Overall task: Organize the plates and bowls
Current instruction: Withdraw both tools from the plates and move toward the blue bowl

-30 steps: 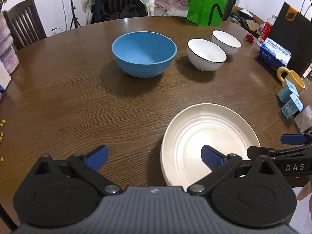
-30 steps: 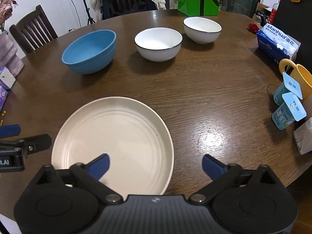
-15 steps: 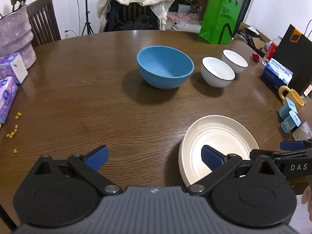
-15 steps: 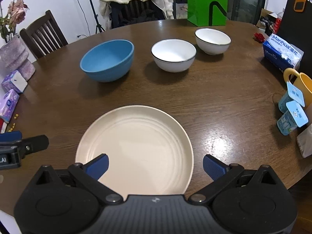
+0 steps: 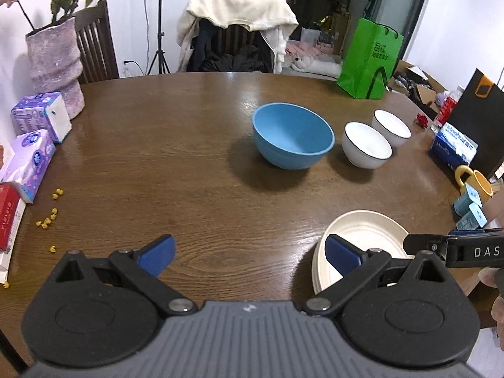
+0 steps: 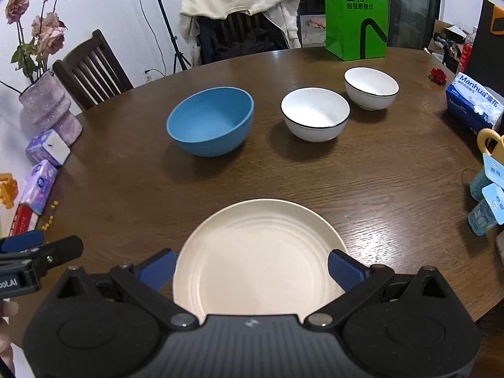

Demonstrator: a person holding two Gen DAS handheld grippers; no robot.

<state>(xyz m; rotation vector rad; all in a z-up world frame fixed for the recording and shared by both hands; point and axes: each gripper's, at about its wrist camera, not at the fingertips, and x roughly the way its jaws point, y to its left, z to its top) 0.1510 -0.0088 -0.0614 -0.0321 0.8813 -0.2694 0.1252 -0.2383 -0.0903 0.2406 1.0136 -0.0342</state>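
A cream plate (image 6: 258,245) lies on the brown round table (image 6: 393,182) near its front edge. My right gripper (image 6: 251,268) hangs open above the plate's near part, one finger on either side, nothing held. Farther back stand a blue bowl (image 6: 211,121) and two black-rimmed white bowls (image 6: 315,113) (image 6: 371,88) in a row. My left gripper (image 5: 249,252) is open over bare wood left of the plate (image 5: 359,236), its right finger above the plate's left rim. The blue bowl (image 5: 293,140) sits ahead of it.
A green bag (image 6: 356,15) stands at the table's back. At the right edge are a tissue box (image 6: 472,104), a yellow mug (image 5: 475,182) and small blue pots (image 6: 485,198). A pink vase (image 5: 55,69), tissue packs (image 5: 31,163) and yellow bits (image 5: 47,220) line the left edge.
Both grippers have drawn back and risen from the table, so the plate and bowls look smaller and farther. Both stayed open, and nothing on the table moved.
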